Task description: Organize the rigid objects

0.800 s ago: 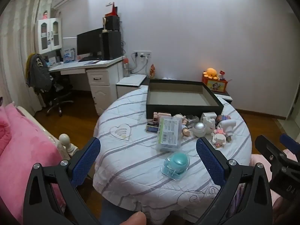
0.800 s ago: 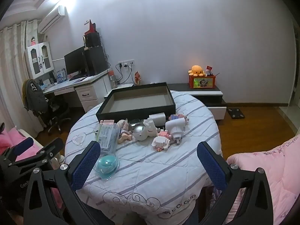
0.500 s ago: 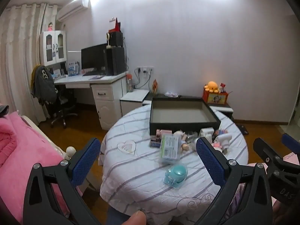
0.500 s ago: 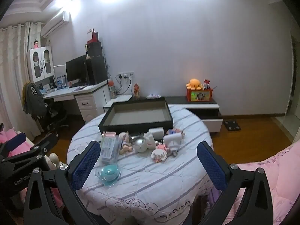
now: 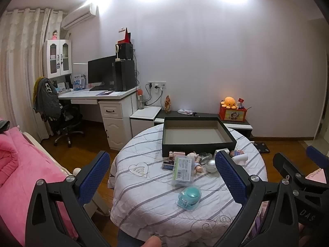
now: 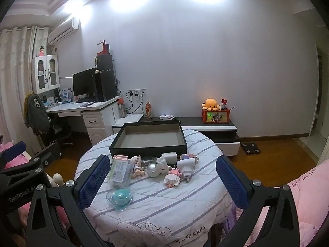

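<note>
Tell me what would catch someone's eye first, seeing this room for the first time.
Probably the round table under its striped quilt, with an empty dark tray at its far side and a jumble of small toys and boxes in front of the tray. A teal round case sits alone nearer the table's front edge. Against the back wall, an orange octopus plush glows on a red box.
</note>
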Demonstrator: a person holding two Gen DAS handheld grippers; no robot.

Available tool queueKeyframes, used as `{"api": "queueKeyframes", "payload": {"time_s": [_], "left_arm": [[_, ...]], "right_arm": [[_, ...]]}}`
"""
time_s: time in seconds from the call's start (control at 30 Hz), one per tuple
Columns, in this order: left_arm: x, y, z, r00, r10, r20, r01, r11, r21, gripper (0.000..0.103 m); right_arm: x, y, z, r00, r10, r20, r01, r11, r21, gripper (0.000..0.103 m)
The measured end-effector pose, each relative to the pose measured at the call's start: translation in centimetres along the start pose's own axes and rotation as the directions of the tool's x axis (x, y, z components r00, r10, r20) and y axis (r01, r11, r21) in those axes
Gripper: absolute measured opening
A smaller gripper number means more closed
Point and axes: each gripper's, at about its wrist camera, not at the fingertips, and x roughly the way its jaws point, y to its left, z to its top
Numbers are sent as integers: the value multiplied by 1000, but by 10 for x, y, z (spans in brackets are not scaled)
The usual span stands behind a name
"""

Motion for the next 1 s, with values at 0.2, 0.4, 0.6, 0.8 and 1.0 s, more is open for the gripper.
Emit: {"api": "queueKeyframes", "payload": {"time_s": [0.2, 0.4, 0.6, 0.8, 1.0], "left_arm": [[-1, 0, 3, 1000, 0, -1, 0, 1000, 0, 103], [-1, 1, 2, 1000, 2, -1, -2, 1000, -6, 103], [-2, 2, 0, 1000, 2, 0, -2, 1000, -5, 103], [-2, 4, -5, 1000, 4, -5, -4, 1000, -13, 103], [-2, 4, -6, 1000, 2, -6, -2, 1000, -12, 103]], "right_arm": [[-3, 2, 0, 1000, -2, 9, 2, 1000, -5, 103], [-4, 2, 1, 1000, 4, 11, -4, 1000, -7, 103], [-6, 3, 1, 1000, 5, 12, -5, 1000, -7, 103], [-7, 5, 0, 1000, 6, 10, -6, 1000, -11, 103], [-7, 7, -1, 1000, 6, 10, -6, 1000, -14, 103]]}}
